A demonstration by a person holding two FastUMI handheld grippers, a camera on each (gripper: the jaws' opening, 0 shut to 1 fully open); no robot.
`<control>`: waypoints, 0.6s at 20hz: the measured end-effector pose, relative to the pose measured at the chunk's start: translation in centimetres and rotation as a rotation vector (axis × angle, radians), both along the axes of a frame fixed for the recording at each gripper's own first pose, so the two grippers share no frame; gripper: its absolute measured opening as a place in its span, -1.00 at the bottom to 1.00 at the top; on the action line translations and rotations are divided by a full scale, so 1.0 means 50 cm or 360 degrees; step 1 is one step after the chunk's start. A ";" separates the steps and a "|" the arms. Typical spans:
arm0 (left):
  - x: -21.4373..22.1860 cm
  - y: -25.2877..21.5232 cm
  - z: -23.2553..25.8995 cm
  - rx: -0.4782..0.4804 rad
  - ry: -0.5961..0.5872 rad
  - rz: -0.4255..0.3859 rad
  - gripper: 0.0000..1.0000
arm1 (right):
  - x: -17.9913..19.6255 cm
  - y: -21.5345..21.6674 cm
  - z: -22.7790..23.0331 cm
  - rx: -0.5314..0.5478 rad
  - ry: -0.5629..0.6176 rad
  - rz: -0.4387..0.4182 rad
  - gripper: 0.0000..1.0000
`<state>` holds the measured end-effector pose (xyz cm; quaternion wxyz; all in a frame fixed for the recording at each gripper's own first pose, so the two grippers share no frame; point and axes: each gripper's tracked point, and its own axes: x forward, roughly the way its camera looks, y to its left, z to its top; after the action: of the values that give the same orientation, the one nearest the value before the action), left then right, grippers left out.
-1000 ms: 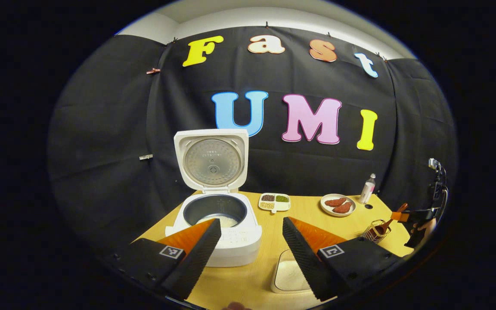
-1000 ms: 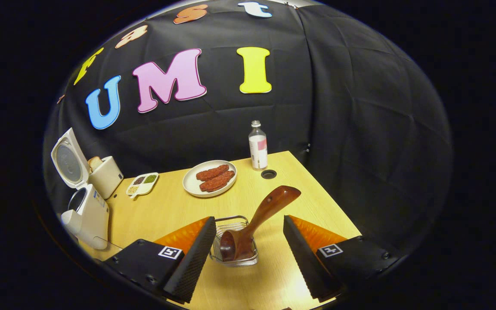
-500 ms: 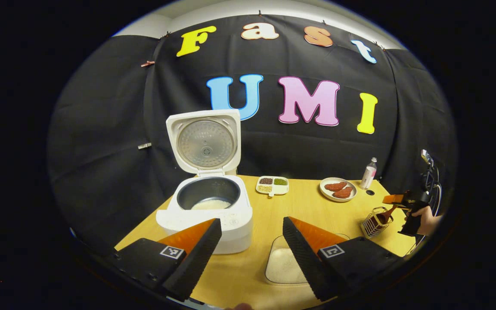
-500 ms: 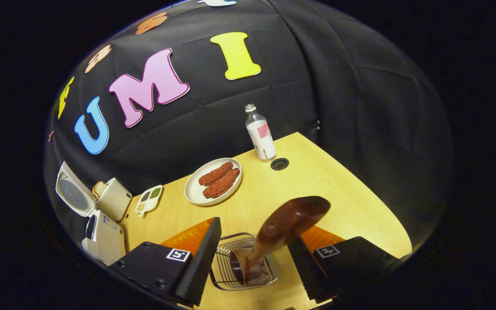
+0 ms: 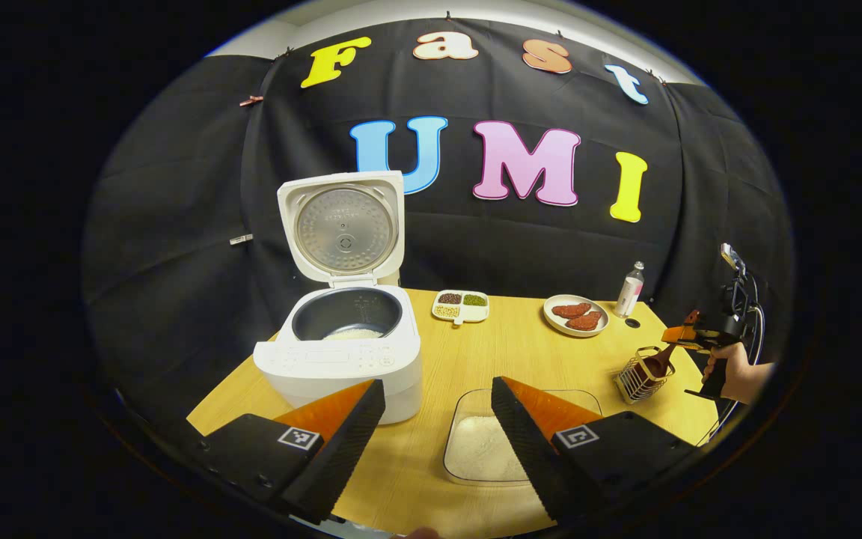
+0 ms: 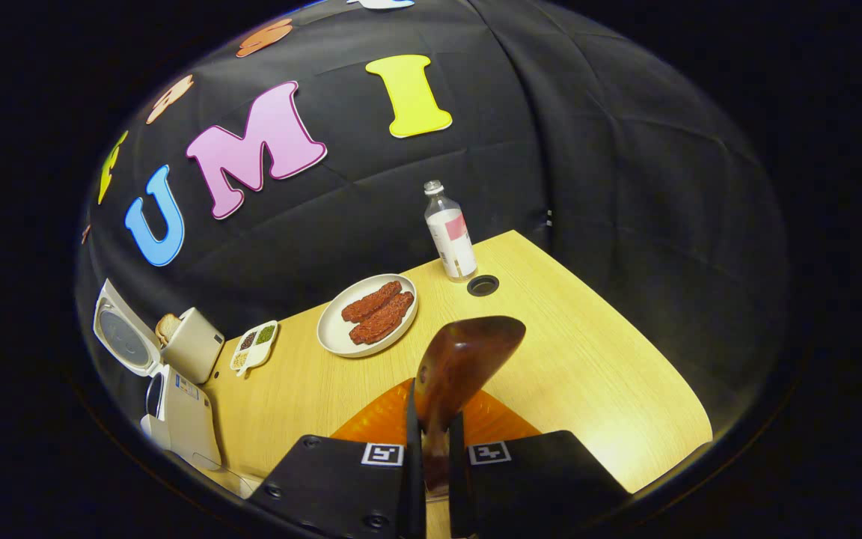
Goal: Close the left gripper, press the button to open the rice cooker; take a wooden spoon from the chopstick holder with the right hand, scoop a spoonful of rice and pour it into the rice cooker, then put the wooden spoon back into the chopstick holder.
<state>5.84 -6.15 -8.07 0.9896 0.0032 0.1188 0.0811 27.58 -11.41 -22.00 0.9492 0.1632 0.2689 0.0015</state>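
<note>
With the right gripper [image 6: 431, 449] pinching the spoon [image 6: 461, 355] handle and the left gripper [image 5: 437, 427] spread, lift straight up, clear of the holder [image 5: 639, 374].

— What's different on my right claw [image 6: 431, 457] since a second ago?

— I've brought its fingers together on the wooden spoon [image 6: 455, 367]. A second ago they stood wide apart with the handle leaning free between them; now both press its shaft at the bottom centre of the right gripper view, and the handle end rises just above them. The chopstick holder [image 5: 639, 374] has slipped behind the claw there.

— And my left claw [image 5: 437, 430]?

— I've pulled it back. In the left gripper view the rice cooker [image 5: 341, 352] has slid to the left and looks smaller, and the rice container [image 5: 483, 448] has come almost wholly into sight between the fingers.
</note>
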 end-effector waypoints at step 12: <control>-0.071 0.108 0.022 0.0006 -0.0152 -0.0138 0.97 | -0.101 0.054 0.302 -0.0078 -0.0348 -0.0090 -0.72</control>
<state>2.28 -0.72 -6.96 0.9967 0.0062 0.0712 0.0384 22.55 -8.73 -6.91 0.9763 0.1463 0.1590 -0.0141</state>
